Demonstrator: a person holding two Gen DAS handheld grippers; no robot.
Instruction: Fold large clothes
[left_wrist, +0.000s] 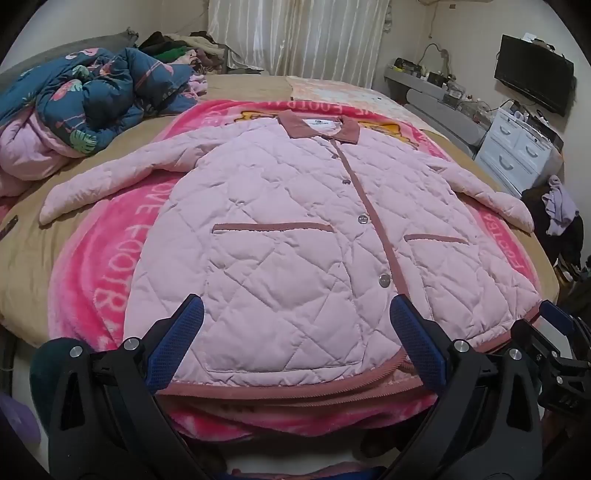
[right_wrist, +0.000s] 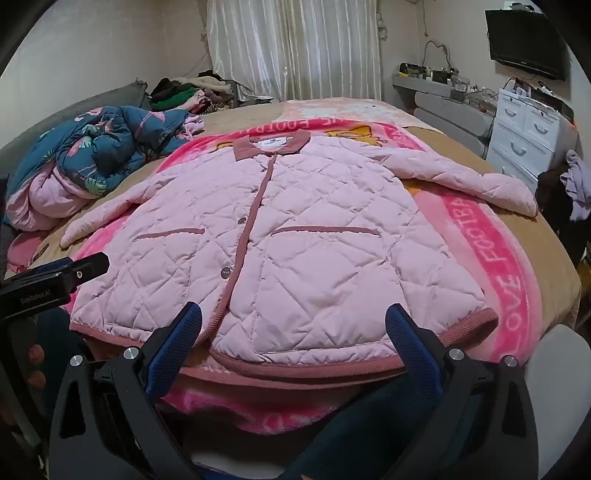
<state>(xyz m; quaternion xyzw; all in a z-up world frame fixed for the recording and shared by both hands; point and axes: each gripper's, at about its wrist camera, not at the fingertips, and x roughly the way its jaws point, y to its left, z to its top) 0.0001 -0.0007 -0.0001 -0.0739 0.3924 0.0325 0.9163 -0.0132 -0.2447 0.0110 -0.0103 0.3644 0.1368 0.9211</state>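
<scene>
A pink quilted jacket (left_wrist: 295, 221) with a dusty-rose collar and trim lies flat, front up and buttoned, sleeves spread, on a bright pink blanket (left_wrist: 110, 258) on the bed. It also shows in the right wrist view (right_wrist: 295, 236). My left gripper (left_wrist: 295, 306) is open and empty, held just above the left half of the hem. My right gripper (right_wrist: 295, 314) is open and empty above the right half of the hem. The right gripper's body (left_wrist: 554, 343) shows at the left view's right edge; the left gripper's body (right_wrist: 55, 280) shows at the right view's left edge.
A crumpled blue flamingo-print quilt (left_wrist: 96, 99) lies at the bed's left. A pile of clothes (left_wrist: 177, 48) sits at the far left corner. White drawers (left_wrist: 517, 147), a shelf and a wall TV (left_wrist: 535, 74) stand to the right. Curtains (left_wrist: 295, 37) hang behind.
</scene>
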